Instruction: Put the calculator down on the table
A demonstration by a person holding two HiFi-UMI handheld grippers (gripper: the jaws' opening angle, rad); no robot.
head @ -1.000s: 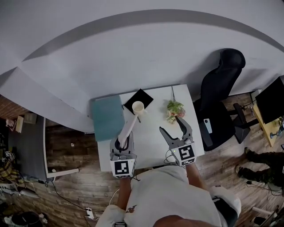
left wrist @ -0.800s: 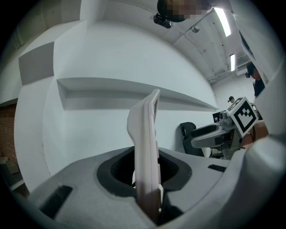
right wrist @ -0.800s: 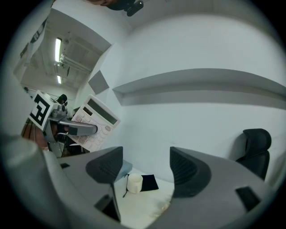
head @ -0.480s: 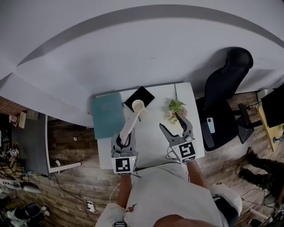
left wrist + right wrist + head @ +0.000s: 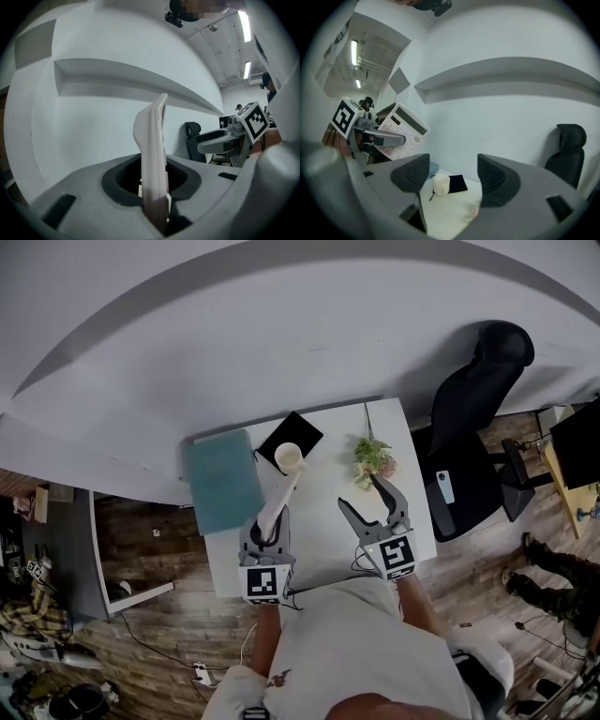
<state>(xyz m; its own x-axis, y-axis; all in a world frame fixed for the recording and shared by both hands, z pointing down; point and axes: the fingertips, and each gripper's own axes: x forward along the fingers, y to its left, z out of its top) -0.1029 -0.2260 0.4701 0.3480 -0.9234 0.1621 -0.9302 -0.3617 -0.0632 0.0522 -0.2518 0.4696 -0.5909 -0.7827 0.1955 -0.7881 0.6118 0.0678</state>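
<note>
The white calculator is held above the white table, and my left gripper is shut on its near end. In the left gripper view the calculator shows edge-on, upright, clamped between the jaws. From the right gripper view its keypad and display face right, with the calculator tilted in the left gripper. My right gripper hovers over the table's right half, open and holding nothing; the same gripper looks over the table.
A white cup stands on a black pad at the table's far side. A teal book lies at the left edge and a small flower bunch at the right. A black office chair stands beside the table.
Both grippers have sunk a little toward the table. The left one still grips the calculator, and the right one stays open.
</note>
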